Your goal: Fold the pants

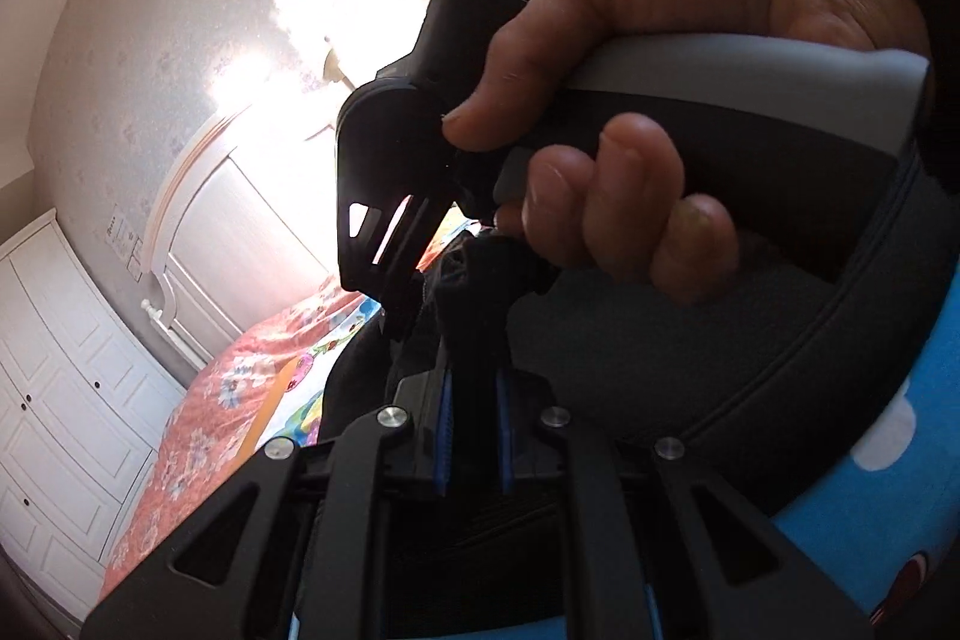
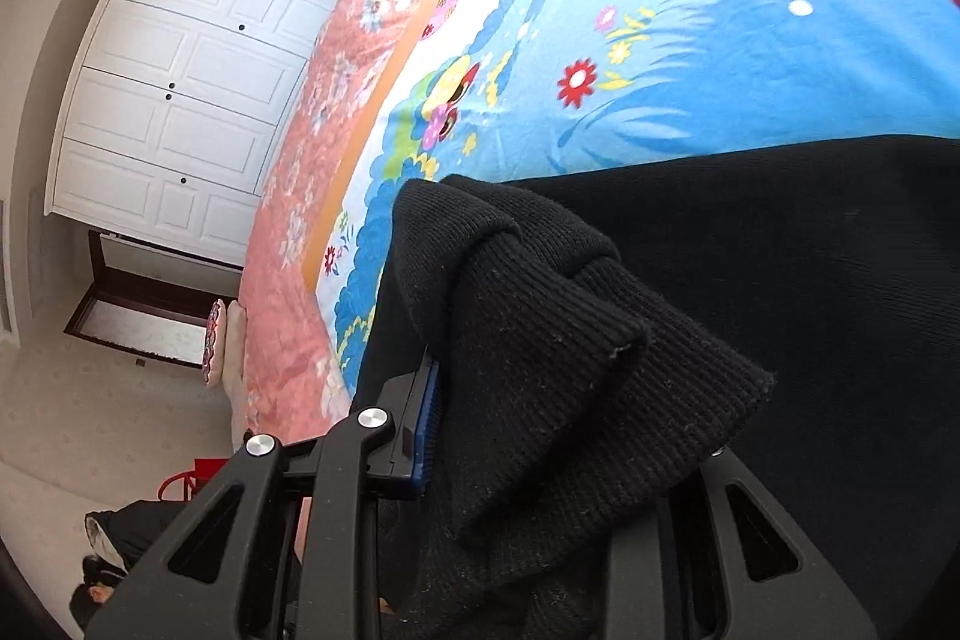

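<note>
- Pants [image 2: 750,280], black knit, lie across the blue cartoon bedsheet [image 2: 690,100]; ribbed cuff end [image 2: 540,340] is lifted off the bed and bunched.
- R gripper [image 2: 510,436]: clamped on that ribbed cuff. Only the left blue pad [image 2: 427,430] shows; the cloth drapes over and hides the other finger.
- L gripper [image 1: 471,436]: blue pads [image 1: 442,436] close together w/ dark pants fabric [image 1: 474,292] pinched between them.
- In the way, L view: person's right hand [image 1: 660,112] wrapped round the grey/black handle [image 1: 750,100] of the other gripper fills most of the frame, blocking the bed.
- Around: pink floral quilt [image 2: 288,220] at bed edge, white wardrobe doors [image 2: 180,100], white headboard [image 1: 228,232].
- Only R view shows the floor, a red item [image 2: 180,481] and a dark frame [image 2: 150,304] below the wardrobe; only L view shows sunlit wall [image 1: 270,28].
</note>
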Tool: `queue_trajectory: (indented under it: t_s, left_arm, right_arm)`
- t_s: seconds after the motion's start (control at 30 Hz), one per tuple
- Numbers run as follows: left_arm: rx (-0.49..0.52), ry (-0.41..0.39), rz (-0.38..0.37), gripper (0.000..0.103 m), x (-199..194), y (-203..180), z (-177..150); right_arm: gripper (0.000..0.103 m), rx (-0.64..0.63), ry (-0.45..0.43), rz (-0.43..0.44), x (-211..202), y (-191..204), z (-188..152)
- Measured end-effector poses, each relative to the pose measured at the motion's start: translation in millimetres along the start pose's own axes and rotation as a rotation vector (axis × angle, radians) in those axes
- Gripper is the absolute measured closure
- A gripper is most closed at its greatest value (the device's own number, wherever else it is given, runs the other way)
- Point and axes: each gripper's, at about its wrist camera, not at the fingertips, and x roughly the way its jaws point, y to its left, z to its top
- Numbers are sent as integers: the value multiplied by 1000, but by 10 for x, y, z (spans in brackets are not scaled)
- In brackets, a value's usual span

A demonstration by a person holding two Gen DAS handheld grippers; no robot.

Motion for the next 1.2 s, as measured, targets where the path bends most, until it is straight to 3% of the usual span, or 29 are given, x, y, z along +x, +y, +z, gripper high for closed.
queue_trajectory:
  t_s: [0.2, 0.3, 0.6, 0.8, 0.83, 0.9, 0.93, 1.0, 1.07, 1.13, 1.2]
  left_arm:
    - [28, -23, -127, 92, 152, -462, 133]
    - [57, -1, -156, 92, 258, -557, 38]
    - [47, -44, -91, 91, 308, -334, 79]
    - [26, -42, -155, 91, 494, -396, 75]
    - [14, -29, -178, 88, 538, -362, 52]
    - [-5, -12, -230, 70, 578, -277, 5]
    - [-16, -18, -230, 54, 554, -210, -13]
    - [-85, -44, -250, 52, 424, 54, -86]
    - [-228, -47, -260, 48, 279, 495, -239]
    - [-358, -21, -203, 39, 165, 940, -526]
    - [-396, 38, -99, 39, 38, 1204, -865]
  right_arm:
    - [75, 48, -37, -108, -339, -624, -220]
    - [76, 81, -38, -58, -264, -829, -256]
    - [75, 6, -68, -60, -400, -613, -183]
    - [76, 37, -80, -120, -492, -754, -184]
    - [76, 37, -74, -136, -464, -780, -189]
    - [75, 34, -64, -155, -431, -806, -212]
    - [75, 35, -69, -151, -422, -811, -212]
    - [75, 31, -68, -150, -414, -818, -213]
    - [75, 37, -71, -145, -414, -824, -221]
    - [75, 39, -74, -145, -423, -837, -221]
    - [74, 48, -78, -140, -430, -832, -227]
